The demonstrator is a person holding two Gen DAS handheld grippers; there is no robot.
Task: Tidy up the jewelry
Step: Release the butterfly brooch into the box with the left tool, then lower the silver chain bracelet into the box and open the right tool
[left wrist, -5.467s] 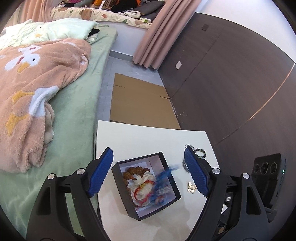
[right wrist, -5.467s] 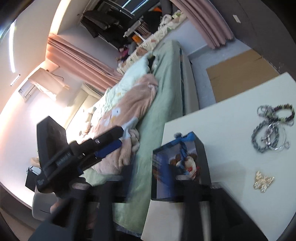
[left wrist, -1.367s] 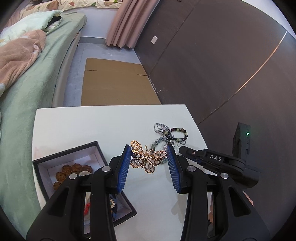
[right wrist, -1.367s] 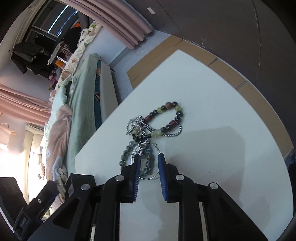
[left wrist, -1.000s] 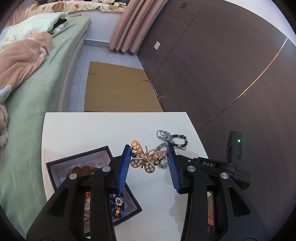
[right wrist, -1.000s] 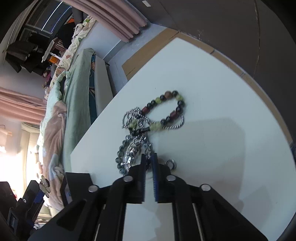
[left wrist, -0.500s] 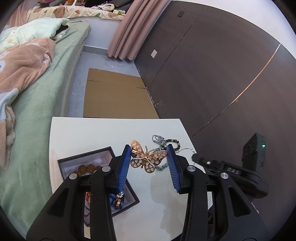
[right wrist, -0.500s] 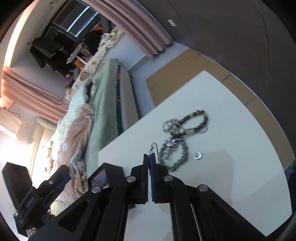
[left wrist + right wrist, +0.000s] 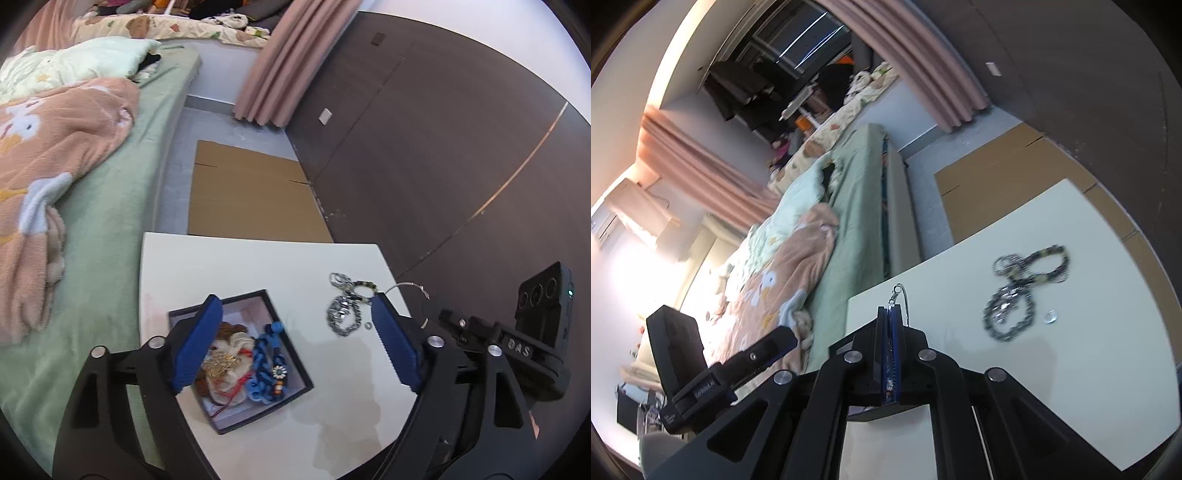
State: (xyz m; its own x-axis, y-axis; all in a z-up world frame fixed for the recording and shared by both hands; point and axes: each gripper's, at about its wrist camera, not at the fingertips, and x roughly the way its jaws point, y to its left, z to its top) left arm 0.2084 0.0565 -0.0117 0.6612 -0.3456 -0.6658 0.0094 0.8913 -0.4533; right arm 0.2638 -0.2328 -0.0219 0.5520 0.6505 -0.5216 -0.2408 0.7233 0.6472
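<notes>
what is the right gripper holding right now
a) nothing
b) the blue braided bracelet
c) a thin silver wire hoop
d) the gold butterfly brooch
c: the right gripper has its jaws shut on a thin silver hoop that sticks up past the tips, while the blue bracelet lies in the box.

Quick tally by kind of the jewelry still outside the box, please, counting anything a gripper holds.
Bead bracelets: 2, the multicoloured bracelet and the grey bracelet
Silver chain: 1
Small ring: 1
Wire hoop, pinched in the shut right gripper: 1
Total: 5, though the tangled pieces on the table are hard to separate.
</notes>
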